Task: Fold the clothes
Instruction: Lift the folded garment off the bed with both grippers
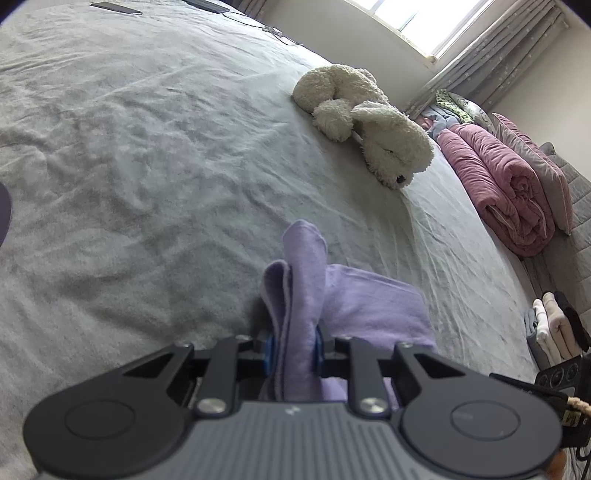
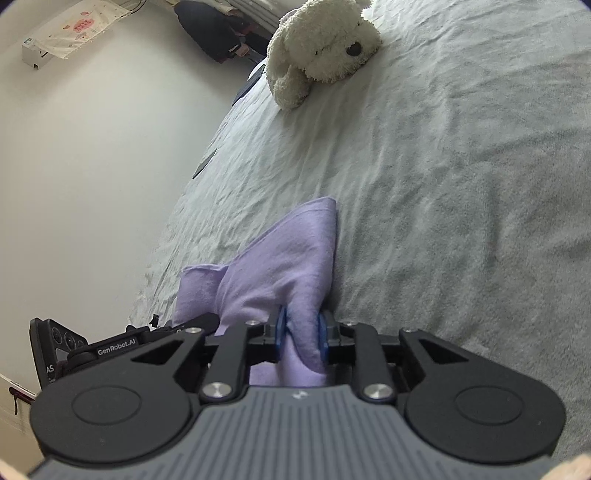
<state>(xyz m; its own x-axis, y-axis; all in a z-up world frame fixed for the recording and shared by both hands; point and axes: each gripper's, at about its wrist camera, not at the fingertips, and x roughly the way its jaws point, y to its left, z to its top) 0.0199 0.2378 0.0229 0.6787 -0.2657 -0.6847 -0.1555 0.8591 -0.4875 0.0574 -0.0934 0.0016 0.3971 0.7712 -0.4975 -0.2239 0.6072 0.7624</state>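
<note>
Softly bunched lilac fleece garment (image 1: 303,295) sits pinched in both grippers.

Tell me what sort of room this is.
Most likely a bedroom: a wide bed under a wrinkled grey sheet, a fluffy white plush dog lying on it, and rolled pink quilts beside a curtained window.

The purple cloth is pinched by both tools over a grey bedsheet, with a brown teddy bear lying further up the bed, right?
Almost. The soft toy is cream-white, not brown, as both wrist views show. The rest holds: left tool and right tool both pinch the purple cloth over the grey bedsheet.
</note>
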